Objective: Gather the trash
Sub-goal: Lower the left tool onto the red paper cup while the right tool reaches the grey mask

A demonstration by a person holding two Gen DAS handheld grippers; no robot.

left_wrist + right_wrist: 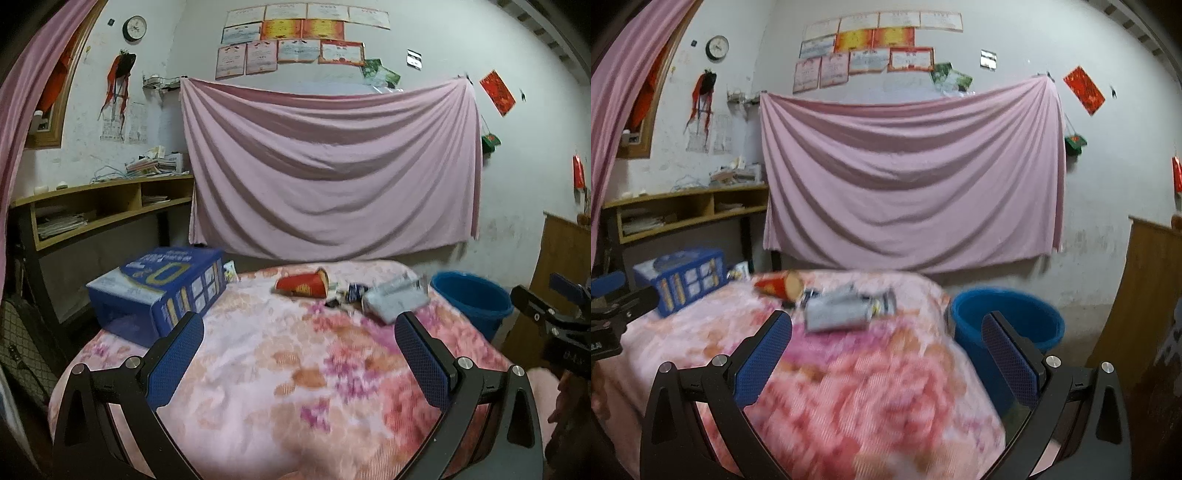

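Observation:
Trash lies at the far side of the floral pink blanket [280, 362]: a red paper cup [303, 283] on its side, a crumpled grey wrapper [393, 300] and small dark scraps [352, 291]. A blue bucket [471, 299] stands beyond the blanket's right edge. My left gripper [299, 343] is open and empty, short of the trash. In the right wrist view the cup [779, 285], grey wrapper [836, 309] and bucket [1008, 319] show ahead. My right gripper [886, 345] is open and empty, above the blanket's right edge.
A blue printed carton [159, 291] sits at the blanket's far left. A wooden shelf desk [99, 206] stands against the left wall, and a pink sheet [332, 170] hangs behind. A wooden board [1145, 295] is at the right. The right gripper shows in the left view [554, 317].

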